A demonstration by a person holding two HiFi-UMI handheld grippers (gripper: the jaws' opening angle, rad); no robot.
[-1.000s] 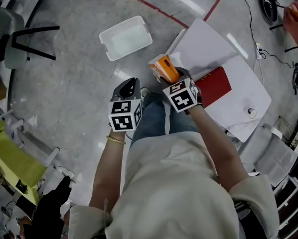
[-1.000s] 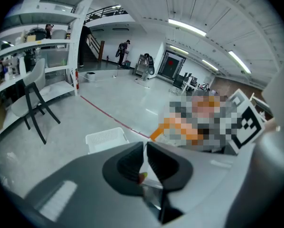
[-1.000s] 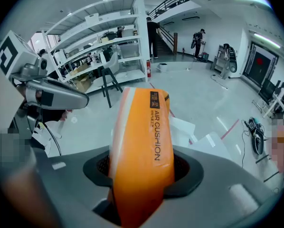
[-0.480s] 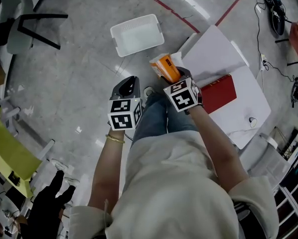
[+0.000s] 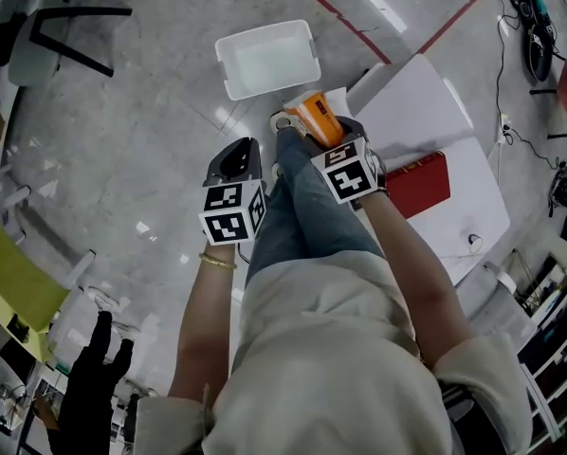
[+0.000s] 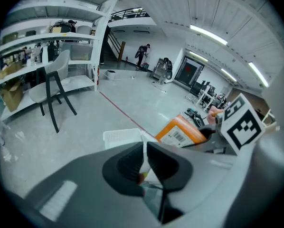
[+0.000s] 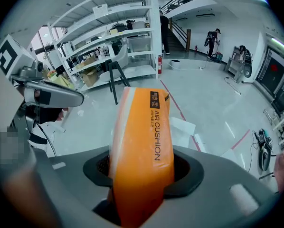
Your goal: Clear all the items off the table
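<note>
The orange box (image 5: 317, 118), clamped in the right gripper (image 5: 320, 136), has come nearer to the white bin (image 5: 269, 62) on the floor, away from the table (image 5: 411, 112), so its drop seems close. The left gripper (image 5: 234, 159) follows alongside, closed.

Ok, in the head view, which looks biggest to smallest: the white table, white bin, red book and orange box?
1. White table
2. White bin
3. Red book, partly hidden
4. Orange box, held nearer the camera, so its place is unsure
</note>
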